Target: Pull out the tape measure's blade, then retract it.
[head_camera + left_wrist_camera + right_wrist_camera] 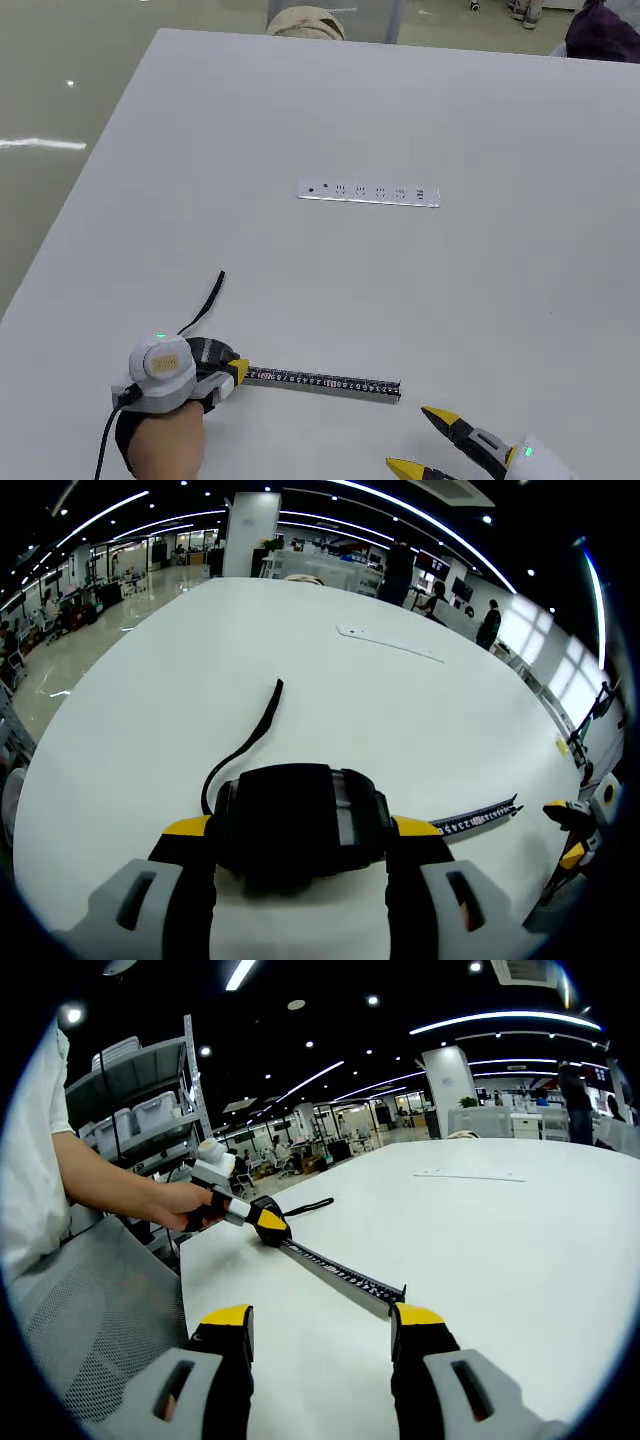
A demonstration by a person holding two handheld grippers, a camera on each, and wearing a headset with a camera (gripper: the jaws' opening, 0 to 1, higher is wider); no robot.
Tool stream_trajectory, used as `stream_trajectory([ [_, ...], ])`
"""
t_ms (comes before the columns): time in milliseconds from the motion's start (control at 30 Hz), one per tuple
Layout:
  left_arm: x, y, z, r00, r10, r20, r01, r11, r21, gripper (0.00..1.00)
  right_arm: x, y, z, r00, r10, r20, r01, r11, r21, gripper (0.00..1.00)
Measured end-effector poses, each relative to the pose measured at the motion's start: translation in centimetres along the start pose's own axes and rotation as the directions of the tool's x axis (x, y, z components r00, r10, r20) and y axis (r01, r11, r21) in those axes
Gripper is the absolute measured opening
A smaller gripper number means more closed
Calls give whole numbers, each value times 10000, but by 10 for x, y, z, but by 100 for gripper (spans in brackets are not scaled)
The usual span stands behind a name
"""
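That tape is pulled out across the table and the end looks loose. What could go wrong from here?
The blade lies free, with the right gripper open beside its tip, so it might snap back fast and whip. That jolt could twist the tape measure in the left gripper, which pinches it by two jaws alone.

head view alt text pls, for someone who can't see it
The left gripper clamps a black tape measure on a white table, its blade pulled out toward the open right gripper. A white power strip lies farther back.
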State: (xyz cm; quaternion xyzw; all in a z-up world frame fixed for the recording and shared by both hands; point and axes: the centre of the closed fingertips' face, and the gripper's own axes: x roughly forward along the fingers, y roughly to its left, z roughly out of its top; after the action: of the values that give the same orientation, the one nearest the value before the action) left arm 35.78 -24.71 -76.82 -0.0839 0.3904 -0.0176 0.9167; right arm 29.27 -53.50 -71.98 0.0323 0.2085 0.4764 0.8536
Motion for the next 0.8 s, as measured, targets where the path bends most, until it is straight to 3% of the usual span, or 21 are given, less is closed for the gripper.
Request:
stream_trajectory([
  [800, 0, 0, 0, 10000, 73, 30, -73, 10000, -67, 67, 12, -21, 0, 9975, 711, 45, -710, 9974, -120, 54],
])
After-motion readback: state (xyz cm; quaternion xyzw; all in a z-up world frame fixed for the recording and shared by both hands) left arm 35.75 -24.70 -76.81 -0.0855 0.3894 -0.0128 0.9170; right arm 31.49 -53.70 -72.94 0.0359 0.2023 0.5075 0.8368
